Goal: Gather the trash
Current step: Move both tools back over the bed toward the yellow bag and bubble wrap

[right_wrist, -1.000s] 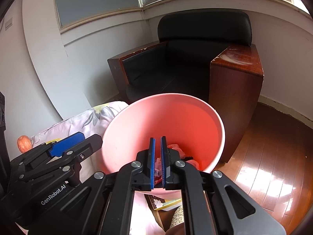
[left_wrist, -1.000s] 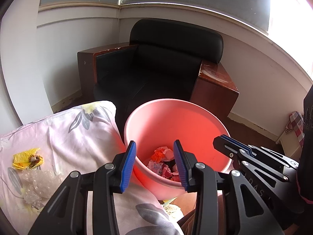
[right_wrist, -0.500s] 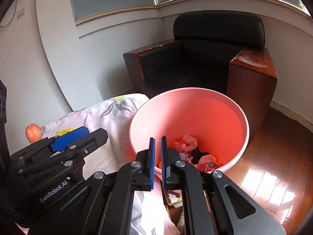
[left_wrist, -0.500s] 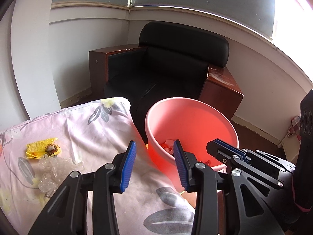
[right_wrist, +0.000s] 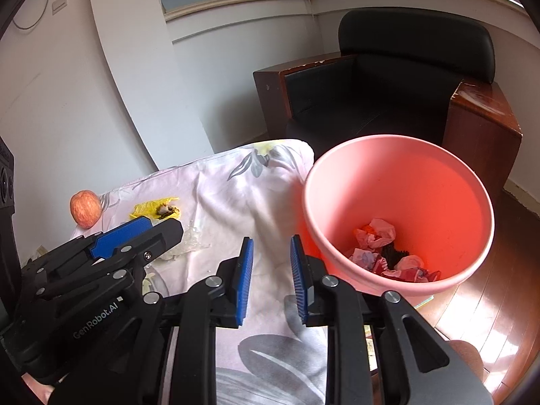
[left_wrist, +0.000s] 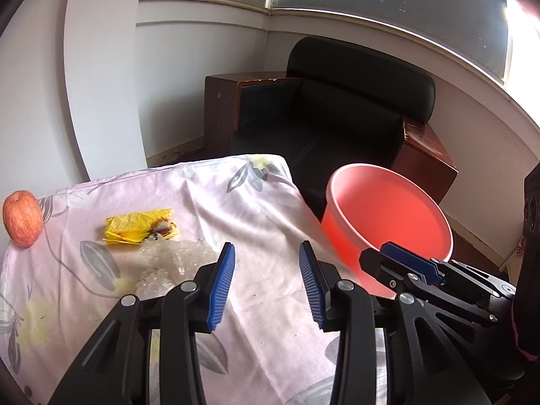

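Trash still on the floral cloth (left_wrist: 270,209) is seen as two pieces: one yellow wrapper (left_wrist: 138,226) and one crumpled clear plastic sheet (left_wrist: 172,263), touching each other, left of and just beyond the left gripper (left_wrist: 266,281). That gripper's jaws are held wide apart with nothing between them, only bare cloth. The right gripper (right_wrist: 270,270) is seen with its jaws parted to a narrower gap, having just been opening, and nothing is held there either. A broad stretch of bare cloth is left open ahead of both grippers, between the two pieces on the left and the cloth's right edge.

Just past that right edge one pink bucket (right_wrist: 479,263) is placed on the wooden floor (right_wrist: 489,303), its rim close beside the cloth. Several crumpled wrappers (right_wrist: 378,233) are seen at its bottom; their number cannot be told. One apple (left_wrist: 22,219) is set at the cloth's far left edge, apart from the yellow wrapper. Farther back one black armchair (left_wrist: 337,125) is placed against the white wall (left_wrist: 182,84), with dark floor between it and the cloth's far edge.
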`<state>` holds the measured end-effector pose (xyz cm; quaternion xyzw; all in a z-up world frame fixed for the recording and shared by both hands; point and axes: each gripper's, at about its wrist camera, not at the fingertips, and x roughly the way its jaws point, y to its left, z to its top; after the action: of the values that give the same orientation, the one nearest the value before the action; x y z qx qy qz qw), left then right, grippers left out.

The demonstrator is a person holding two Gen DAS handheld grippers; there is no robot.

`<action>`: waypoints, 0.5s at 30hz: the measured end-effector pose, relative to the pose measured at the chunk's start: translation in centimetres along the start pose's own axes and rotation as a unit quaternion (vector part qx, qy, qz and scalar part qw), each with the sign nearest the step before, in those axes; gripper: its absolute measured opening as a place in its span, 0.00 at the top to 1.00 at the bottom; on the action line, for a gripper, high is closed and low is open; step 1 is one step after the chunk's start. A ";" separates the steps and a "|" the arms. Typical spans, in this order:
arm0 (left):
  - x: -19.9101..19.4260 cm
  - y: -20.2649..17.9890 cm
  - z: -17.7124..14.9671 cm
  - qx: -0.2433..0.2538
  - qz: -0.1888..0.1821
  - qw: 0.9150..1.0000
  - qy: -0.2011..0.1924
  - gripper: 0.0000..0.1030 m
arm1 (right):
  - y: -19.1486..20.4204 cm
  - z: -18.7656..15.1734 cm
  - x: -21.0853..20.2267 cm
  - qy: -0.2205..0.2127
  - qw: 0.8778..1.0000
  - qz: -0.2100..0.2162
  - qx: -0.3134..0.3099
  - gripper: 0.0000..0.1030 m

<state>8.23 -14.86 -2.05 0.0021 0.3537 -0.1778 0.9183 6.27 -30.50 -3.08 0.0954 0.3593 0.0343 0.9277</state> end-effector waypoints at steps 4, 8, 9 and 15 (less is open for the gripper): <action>-0.6 2.3 -0.1 -0.017 0.017 1.000 -0.004 0.62 | 1.8 0.1 0.8 0.008 1.000 0.016 -0.015 0.78; -0.8 4.4 0.1 -0.035 0.032 0.999 -0.008 0.62 | 3.7 0.4 1.6 0.014 0.999 0.032 -0.030 0.77; -0.9 5.0 0.1 -0.039 0.035 0.999 -0.009 0.62 | 4.1 0.4 1.8 0.015 0.999 0.036 -0.034 0.77; -1.2 7.7 0.3 -0.052 0.053 0.997 -0.013 0.62 | 6.4 0.7 3.0 0.026 0.997 0.054 -0.051 0.71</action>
<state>10.16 -7.31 -1.98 -0.0288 0.3499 -0.1105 0.9298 9.01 -23.97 -3.30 0.0660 0.3758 0.1050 0.9183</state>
